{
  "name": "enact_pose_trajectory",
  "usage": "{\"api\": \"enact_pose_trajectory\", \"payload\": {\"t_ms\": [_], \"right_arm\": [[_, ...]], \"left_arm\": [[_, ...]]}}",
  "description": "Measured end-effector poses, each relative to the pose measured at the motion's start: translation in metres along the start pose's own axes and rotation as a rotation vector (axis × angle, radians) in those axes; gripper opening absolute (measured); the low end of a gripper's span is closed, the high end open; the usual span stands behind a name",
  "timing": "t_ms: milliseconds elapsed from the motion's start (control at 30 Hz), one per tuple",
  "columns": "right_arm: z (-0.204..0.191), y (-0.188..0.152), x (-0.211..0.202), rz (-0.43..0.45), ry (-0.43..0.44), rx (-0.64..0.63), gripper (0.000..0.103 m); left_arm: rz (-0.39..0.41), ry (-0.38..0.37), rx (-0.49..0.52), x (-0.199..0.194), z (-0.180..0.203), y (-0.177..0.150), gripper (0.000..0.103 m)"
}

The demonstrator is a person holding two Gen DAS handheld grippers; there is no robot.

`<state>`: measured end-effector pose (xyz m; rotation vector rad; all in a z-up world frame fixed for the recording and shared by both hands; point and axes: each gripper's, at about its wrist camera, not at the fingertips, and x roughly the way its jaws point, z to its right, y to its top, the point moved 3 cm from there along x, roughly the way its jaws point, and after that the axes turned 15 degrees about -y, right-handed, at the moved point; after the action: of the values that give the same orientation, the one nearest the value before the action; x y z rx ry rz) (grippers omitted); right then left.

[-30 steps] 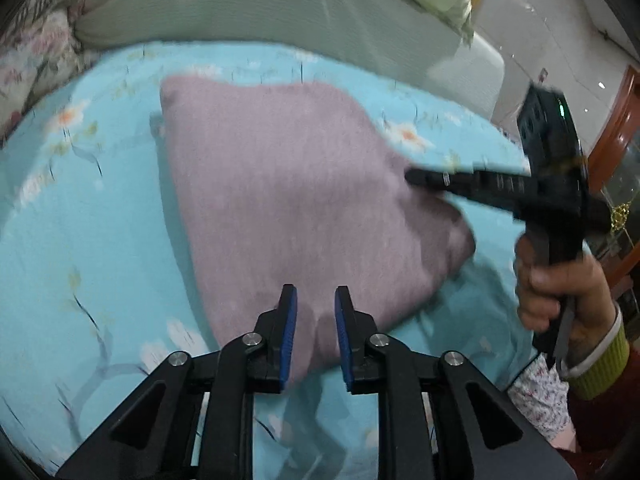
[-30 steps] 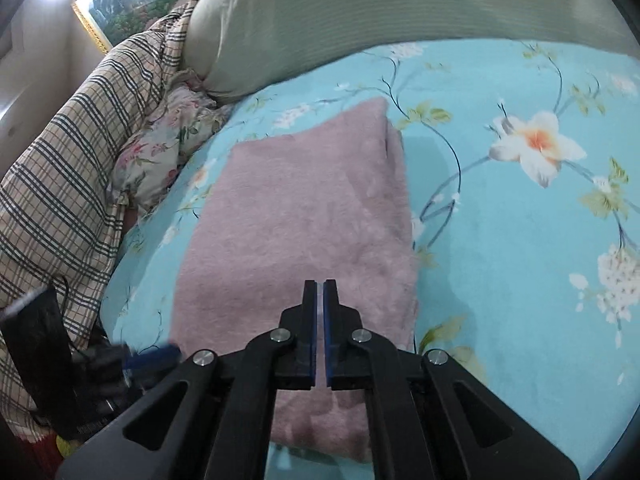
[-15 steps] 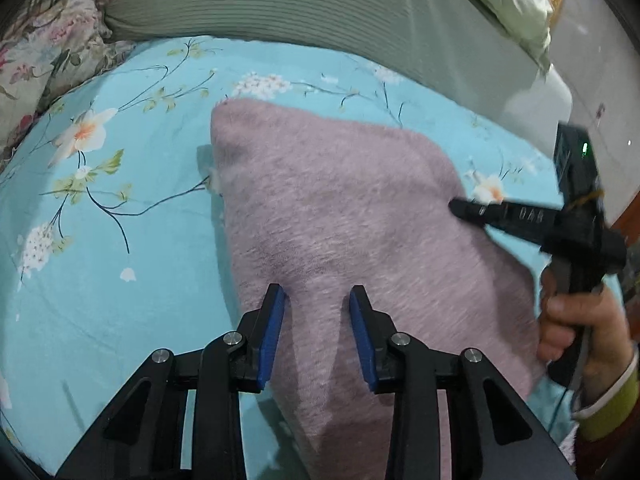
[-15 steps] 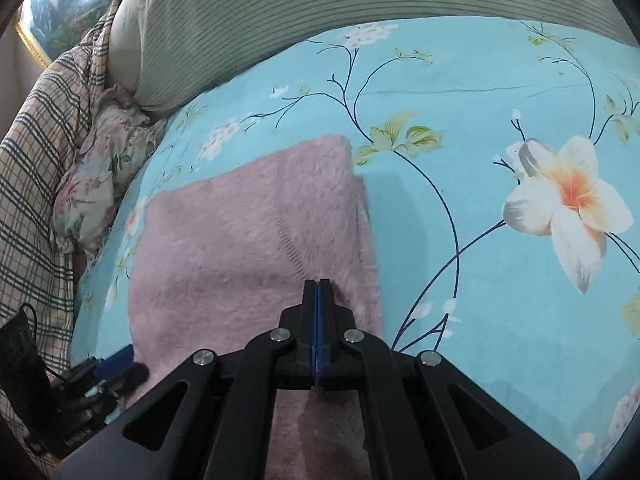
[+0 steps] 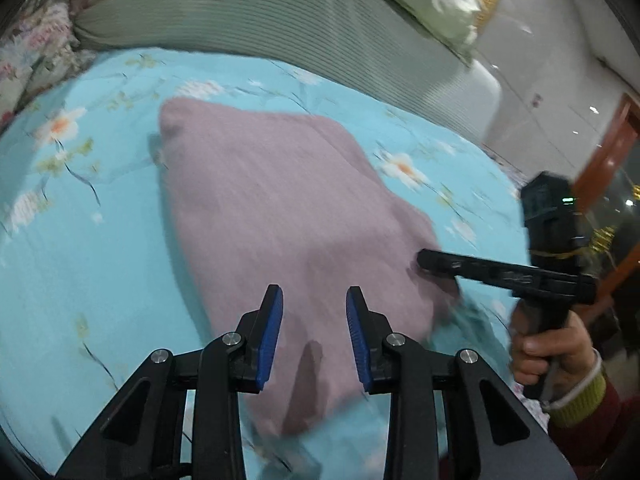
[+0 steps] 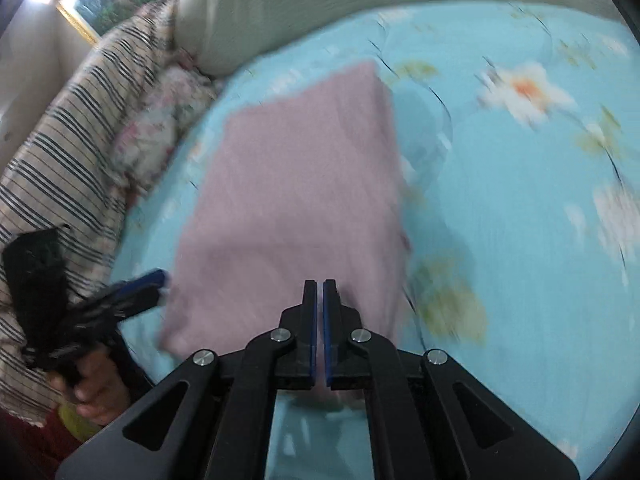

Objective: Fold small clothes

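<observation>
Over the last second I swung both grippers in over the garment (image 5: 288,216) and drew them back; it lay as flat as before, so I judged the fold essentially complete, with smoothing only. My left gripper (image 5: 314,308) was narrowing its jaws; the cloth lay beyond and beneath the fingers, not pinched. My right gripper (image 6: 319,292) was clenched on nothing, tips over the near edge of the cloth. The garment was mauve, fuzzy, a thick soft rectangle. It rested on the bedspread (image 6: 520,220), smooth turquoise with printed blossoms.
</observation>
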<state>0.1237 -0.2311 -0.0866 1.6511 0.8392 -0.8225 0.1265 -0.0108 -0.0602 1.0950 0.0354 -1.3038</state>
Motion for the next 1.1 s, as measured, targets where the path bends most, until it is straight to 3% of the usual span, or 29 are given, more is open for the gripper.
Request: {"api": "enact_pose_trajectory", "payload": {"t_ms": [67, 167, 400, 533, 1100], "right_arm": [[0.009, -0.010, 0.002, -0.004, 0.012, 0.033, 0.002], [0.014, -0.014, -0.001, -0.001, 0.022, 0.059, 0.002], [0.002, -0.017, -0.007, 0.009, -0.029, 0.040, 0.002], [0.000, -0.023, -0.010, 0.018, -0.055, 0.025, 0.002], [0.005, -0.029, -0.011, 0.033, -0.085, 0.003, 0.002]], "left_arm": [[-0.027, -0.013, 0.008, 0.003, 0.005, -0.014, 0.032], [-0.095, 0.068, 0.013, 0.018, -0.001, -0.036, 0.030], [-0.101, 0.172, 0.047, 0.023, 0.008, -0.042, 0.030], [-0.110, 0.233, 0.016, 0.026, 0.009, -0.039, 0.030], [-0.128, 0.354, -0.006, 0.022, 0.021, -0.049, 0.031]]}}
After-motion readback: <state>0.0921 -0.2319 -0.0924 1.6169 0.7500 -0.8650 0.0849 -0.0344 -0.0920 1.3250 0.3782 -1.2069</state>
